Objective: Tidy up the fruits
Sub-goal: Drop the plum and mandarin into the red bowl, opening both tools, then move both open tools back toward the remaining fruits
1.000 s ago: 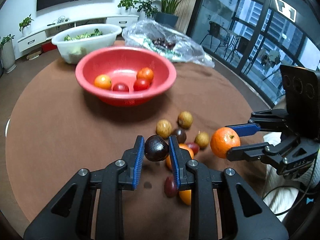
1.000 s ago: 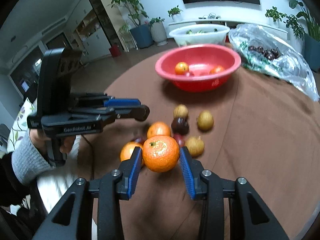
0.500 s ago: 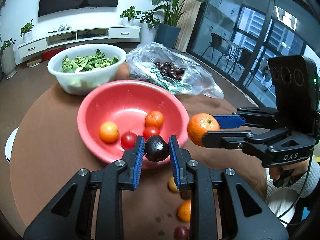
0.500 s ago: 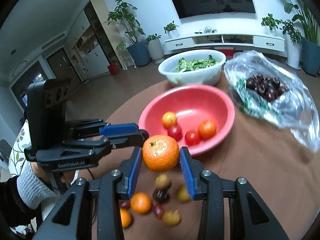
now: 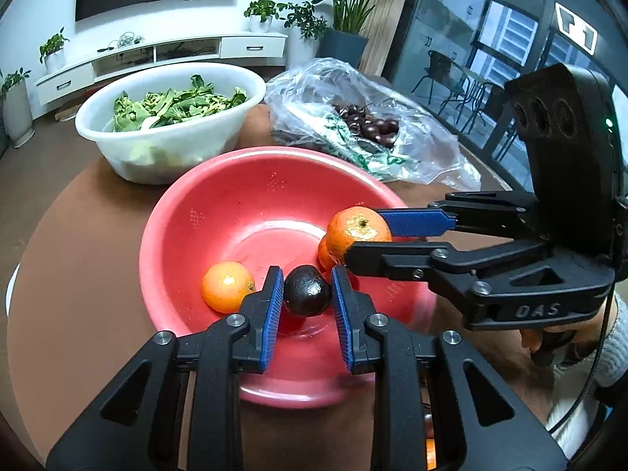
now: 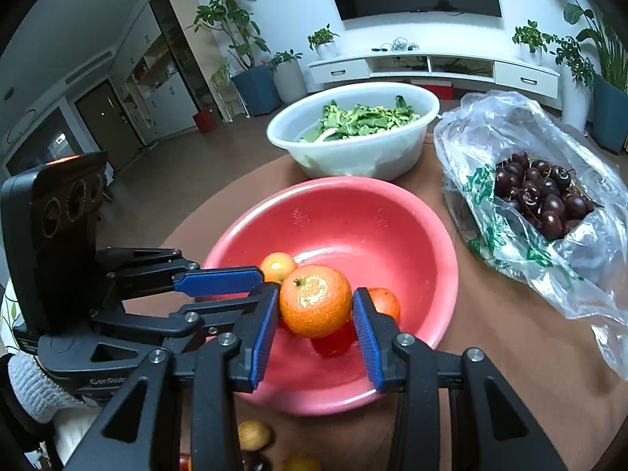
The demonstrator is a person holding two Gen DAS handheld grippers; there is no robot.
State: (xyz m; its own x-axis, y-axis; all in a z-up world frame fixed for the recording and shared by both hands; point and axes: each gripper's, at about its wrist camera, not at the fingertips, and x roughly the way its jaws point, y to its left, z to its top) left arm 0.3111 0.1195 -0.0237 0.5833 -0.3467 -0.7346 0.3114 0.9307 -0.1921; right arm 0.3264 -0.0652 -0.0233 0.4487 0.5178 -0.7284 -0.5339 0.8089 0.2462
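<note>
My left gripper (image 5: 307, 300) has its jaws clamped on a dark round fruit (image 5: 307, 291) above the near side of the red bowl (image 5: 251, 180); I can read no long axis on it. My right gripper (image 6: 316, 327) grips a mandarin (image 6: 316, 306) over the bowl's near-left part, stem scar tilted up toward the camera. Only the right view shows loose fruit (image 6: 254, 435) on the worktop (image 6: 510, 337) on the near side of the bowl. Beyond the bowl stands a white basin of greens (image 6: 353, 133); right of the bowl lies a bag of cherries (image 6: 541, 196).
</note>
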